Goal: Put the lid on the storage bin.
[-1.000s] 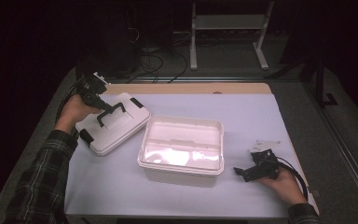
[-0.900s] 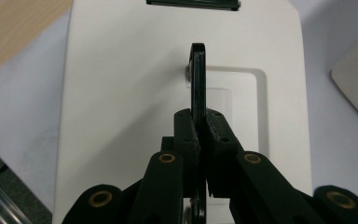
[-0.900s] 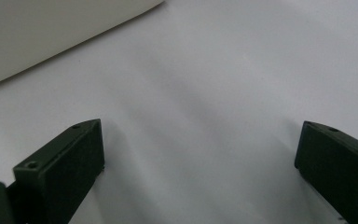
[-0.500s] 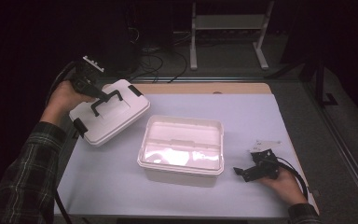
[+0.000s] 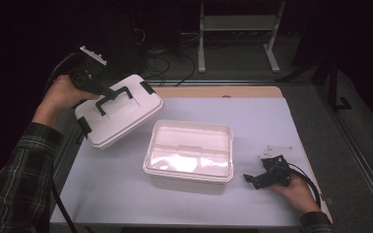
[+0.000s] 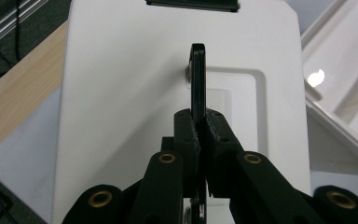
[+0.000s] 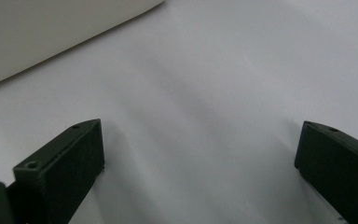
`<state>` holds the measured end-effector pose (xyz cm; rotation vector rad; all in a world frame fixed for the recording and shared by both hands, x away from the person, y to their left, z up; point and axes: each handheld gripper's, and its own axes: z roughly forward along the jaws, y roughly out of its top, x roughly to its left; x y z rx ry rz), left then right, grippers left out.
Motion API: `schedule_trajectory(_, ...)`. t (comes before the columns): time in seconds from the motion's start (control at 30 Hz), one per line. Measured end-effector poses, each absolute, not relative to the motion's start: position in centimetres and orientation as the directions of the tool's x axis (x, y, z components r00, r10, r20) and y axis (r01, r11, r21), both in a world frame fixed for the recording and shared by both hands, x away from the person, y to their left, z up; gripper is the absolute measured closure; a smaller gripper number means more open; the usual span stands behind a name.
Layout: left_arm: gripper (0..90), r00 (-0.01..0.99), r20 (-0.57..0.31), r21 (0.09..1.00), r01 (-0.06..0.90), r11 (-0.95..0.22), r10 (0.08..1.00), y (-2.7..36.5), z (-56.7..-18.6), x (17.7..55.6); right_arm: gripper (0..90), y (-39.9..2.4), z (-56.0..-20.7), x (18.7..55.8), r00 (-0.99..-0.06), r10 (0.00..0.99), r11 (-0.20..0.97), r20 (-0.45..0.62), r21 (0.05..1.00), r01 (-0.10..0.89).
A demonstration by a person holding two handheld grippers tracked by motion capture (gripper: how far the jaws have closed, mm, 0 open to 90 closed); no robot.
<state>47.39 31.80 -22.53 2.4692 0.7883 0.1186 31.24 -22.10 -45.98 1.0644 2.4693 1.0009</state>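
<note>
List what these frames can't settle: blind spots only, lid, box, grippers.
- Lid underside: faces away from the high view; in the left gripper view, its top shows instead.
- Lid handle: lower part hidden between the left gripper fingers, which are shut on it.
- Box interior: glare washes out the bottom in the high view.
- Right gripper: too small in the high view; the right gripper view crops its open fingers.

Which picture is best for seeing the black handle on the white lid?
The high view: the whole black handle shows atop the tilted white lid, pinched by the left gripper. The left gripper view gives the handle edge-on, a thin strip between shut jaws. The right gripper view looks at the table sheet.
</note>
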Motion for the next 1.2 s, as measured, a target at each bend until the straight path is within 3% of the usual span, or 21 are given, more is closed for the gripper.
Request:
schedule_trajectory(0.43,84.1,0.905,-0.063,0.535,0.386,-0.752,0.420,27.0,-20.9,45.4,0.7,-22.1,-46.0,31.2,-0.693,0.721,0.491,0.023,0.689,0.533)
schedule_trajectory(1.2,84.1,0.996,-0.071,0.524,0.075,-0.848,0.045,15.1,-20.8,41.0,0.7,-22.1,-46.0,31.2,-0.693,0.721,0.491,0.023,0.689,0.534)
